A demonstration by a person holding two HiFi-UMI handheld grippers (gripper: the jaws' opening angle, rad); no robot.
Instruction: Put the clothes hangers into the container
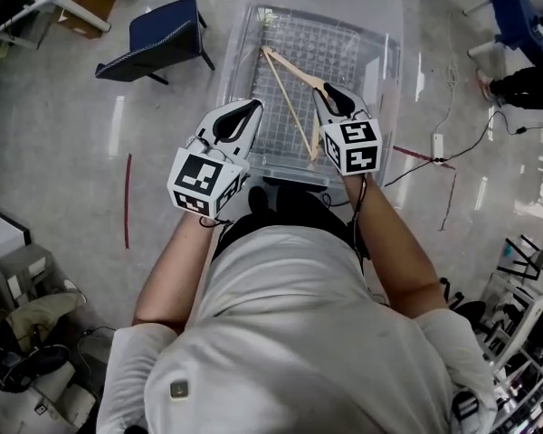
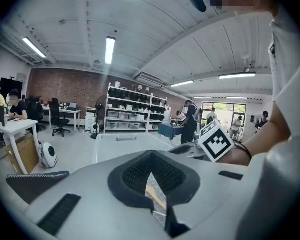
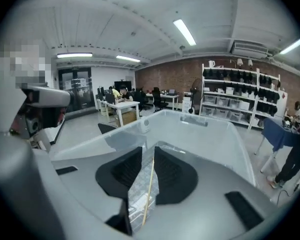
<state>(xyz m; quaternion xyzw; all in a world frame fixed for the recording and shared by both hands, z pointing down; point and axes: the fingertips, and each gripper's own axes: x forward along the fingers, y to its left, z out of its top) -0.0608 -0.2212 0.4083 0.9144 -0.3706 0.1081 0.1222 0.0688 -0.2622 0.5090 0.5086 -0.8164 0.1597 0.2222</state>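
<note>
- Lying flat on the gridded bottom of the clear container (image 1: 391, 61), the wooden clothes hanger (image 1: 287, 105) has one arm running from the far left toward the near wall and the other slanting right.
- The container stands on the floor (image 1: 63, 125), just in front of the person, with no lid on it.
- The right gripper (image 1: 321, 90) hangs above the container, over the hanger's right side. In the right gripper view its dark pads stand a narrow slit apart. The hanger's bar shows through the slit, down in the container, and the pads do not press on it.
- The left gripper (image 1: 251, 107) hangs over the container's near left part. In the left gripper view its pad tips meet, with nothing held between them.
- Both marker cubes sit near the person's wrists.
- A blue chair (image 1: 158, 39) stands to the left of the container, and a red tape line (image 1: 127, 202) runs along the floor nearer the person.
</note>
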